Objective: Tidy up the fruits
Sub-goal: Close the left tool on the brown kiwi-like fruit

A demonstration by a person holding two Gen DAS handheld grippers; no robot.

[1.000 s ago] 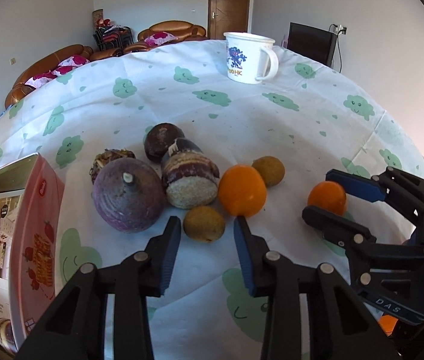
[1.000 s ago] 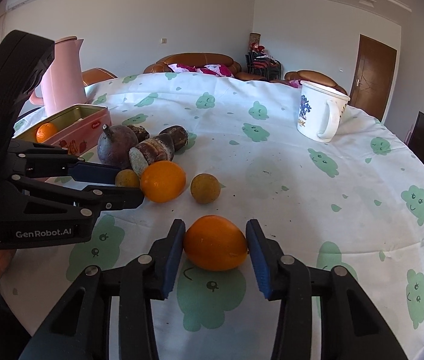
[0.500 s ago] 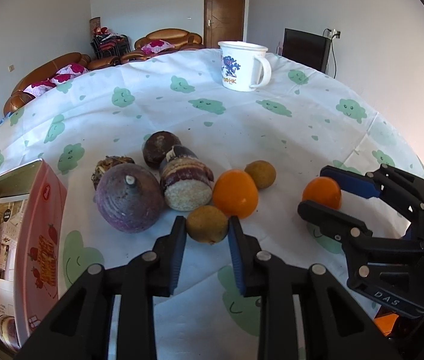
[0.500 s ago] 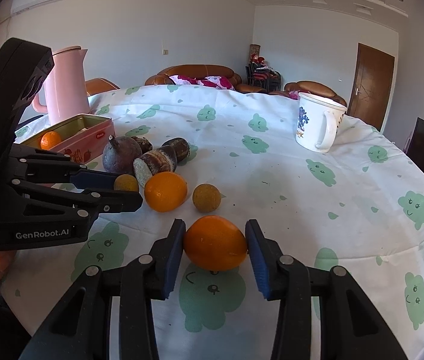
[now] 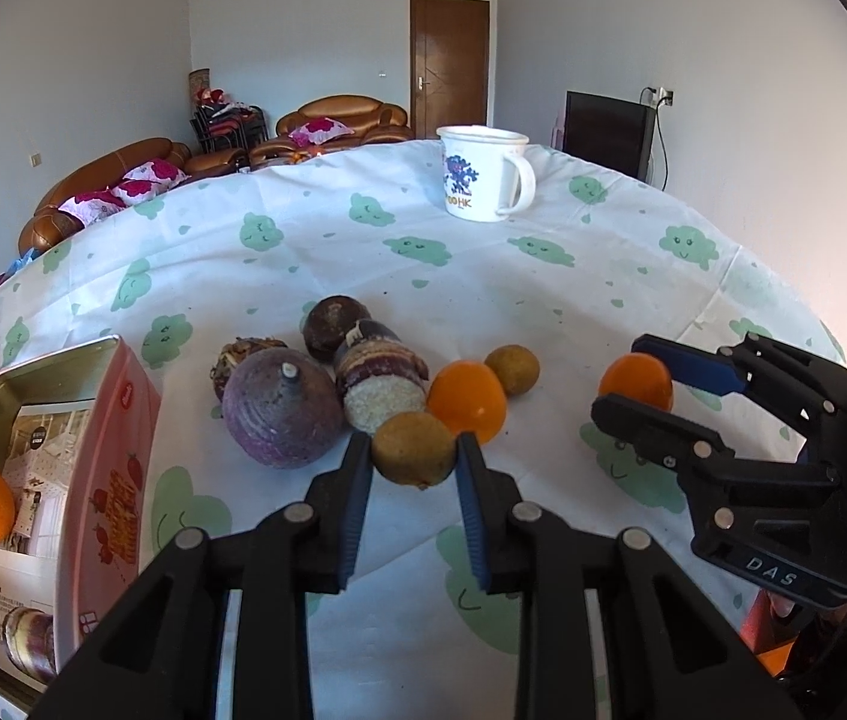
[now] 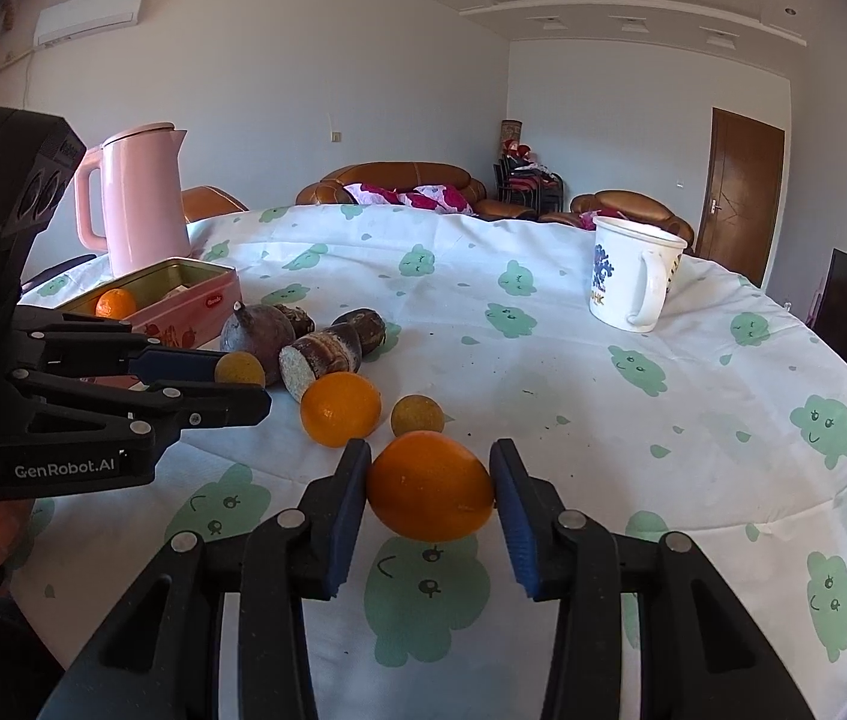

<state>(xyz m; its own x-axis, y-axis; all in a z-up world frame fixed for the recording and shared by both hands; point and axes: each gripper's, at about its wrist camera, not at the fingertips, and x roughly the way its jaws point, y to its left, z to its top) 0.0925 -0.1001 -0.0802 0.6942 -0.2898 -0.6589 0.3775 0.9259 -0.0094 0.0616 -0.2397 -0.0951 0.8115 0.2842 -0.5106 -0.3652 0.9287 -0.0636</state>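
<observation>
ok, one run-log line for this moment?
left gripper: shut on brown fruit | right gripper: shut on orange | pink tin: one orange inside

Both wrist cameras look close, slightly downward, sharing the fruit-strewn table (image 5: 315, 240)

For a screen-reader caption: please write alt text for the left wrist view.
The left gripper pinches a small brown fruit above a table of oranges and purple roots. A pink tin sits left; the right gripper holds an orange.
</observation>
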